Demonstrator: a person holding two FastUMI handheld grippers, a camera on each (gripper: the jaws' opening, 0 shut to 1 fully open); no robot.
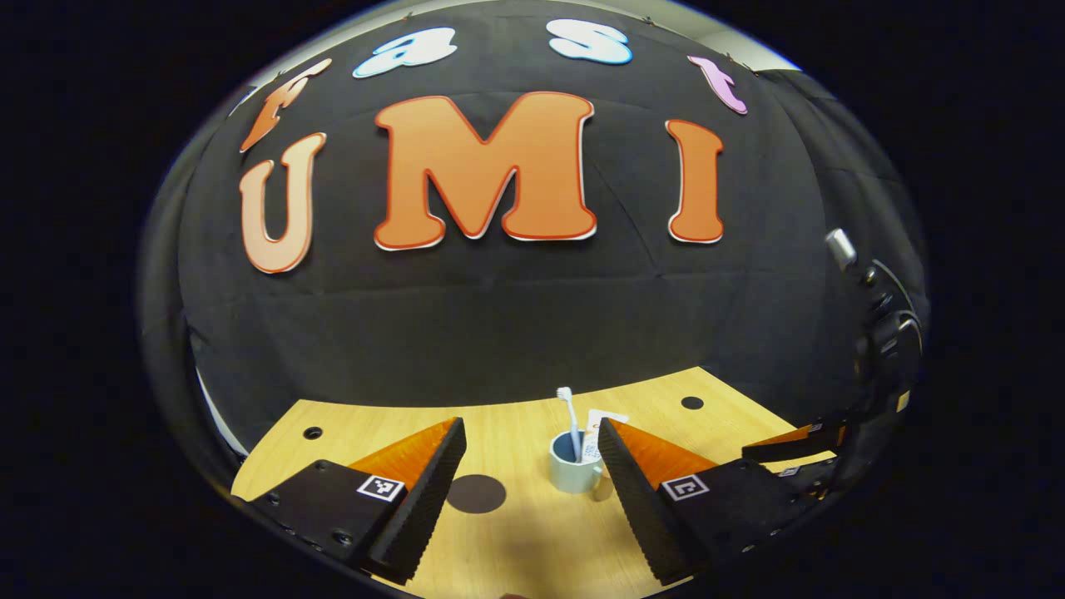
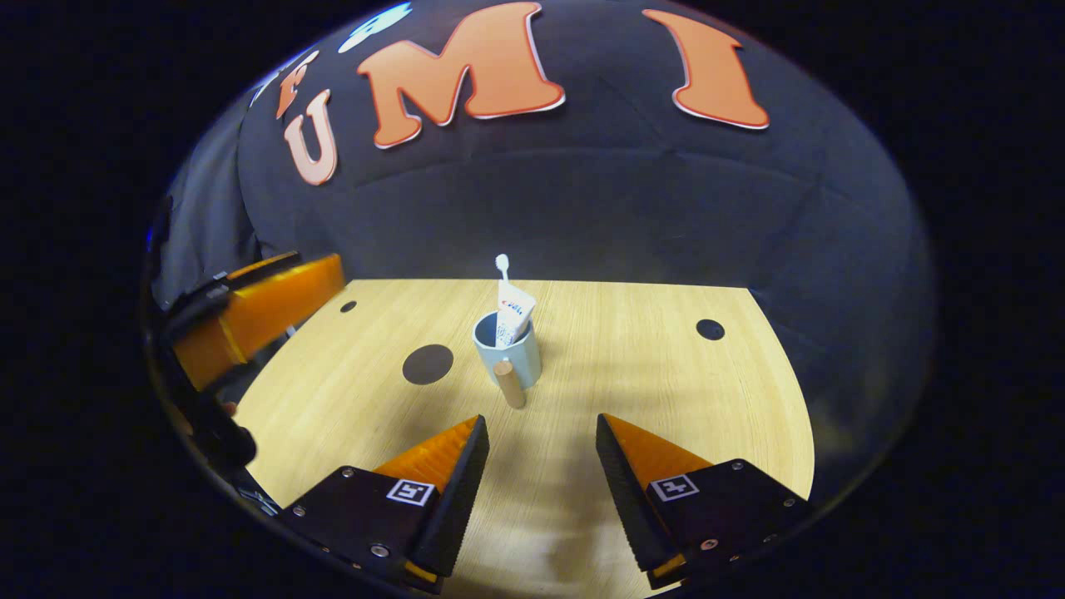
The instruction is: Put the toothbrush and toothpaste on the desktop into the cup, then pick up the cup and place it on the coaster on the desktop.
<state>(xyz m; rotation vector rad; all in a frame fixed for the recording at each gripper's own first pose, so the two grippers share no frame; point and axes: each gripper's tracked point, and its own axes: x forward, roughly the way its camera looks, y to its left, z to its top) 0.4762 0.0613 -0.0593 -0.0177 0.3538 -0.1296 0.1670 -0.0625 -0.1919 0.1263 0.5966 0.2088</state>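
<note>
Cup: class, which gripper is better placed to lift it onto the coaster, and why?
Right, probably. The right gripper is open and faces the cup's handle squarely; the coaster lies just beside. The left gripper sees the cup off-centre.

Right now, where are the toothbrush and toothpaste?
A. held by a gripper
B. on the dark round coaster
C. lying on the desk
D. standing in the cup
D: the toothbrush and toothpaste both stick up out of the cup, which stands on the desk beside the coaster, not on it.
</note>
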